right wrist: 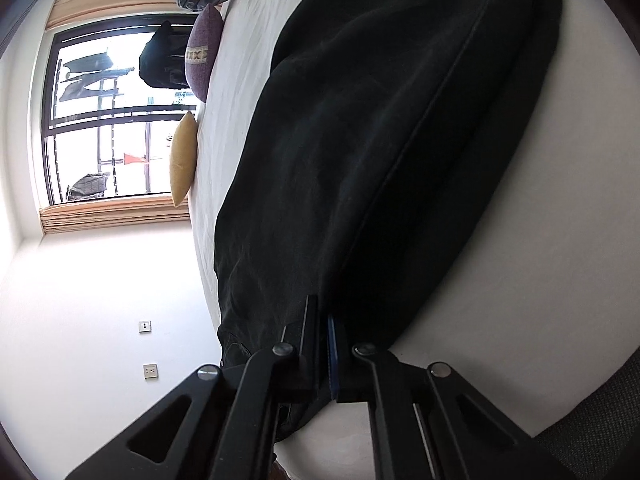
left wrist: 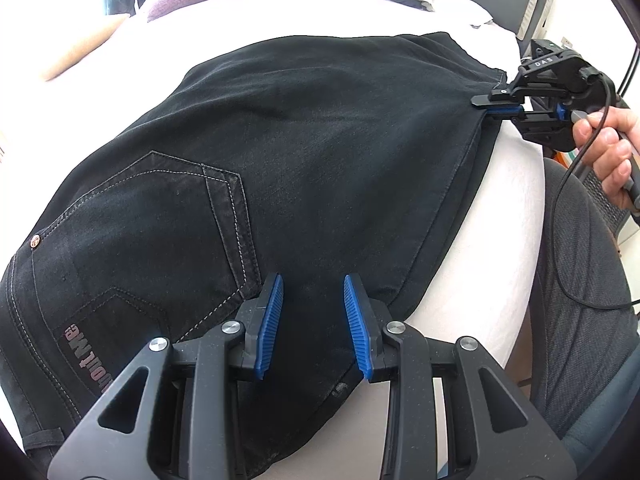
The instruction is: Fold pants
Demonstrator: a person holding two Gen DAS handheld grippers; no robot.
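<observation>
One white bed holds one pair of black pants, spread flat across it. Two pillows lie at the far side. The right claw pinches the pants' far right edge. The left claw stands partly open over the near edge, holding nothing.

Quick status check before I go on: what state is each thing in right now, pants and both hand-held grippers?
Pants: black, lying on the bed, back pocket facing up.
Left hand-held gripper: jaws apart over the pants, gripping nothing.
Right hand-held gripper: shut on the pants' edge.
Pillows: lying at the bed's far side.
</observation>
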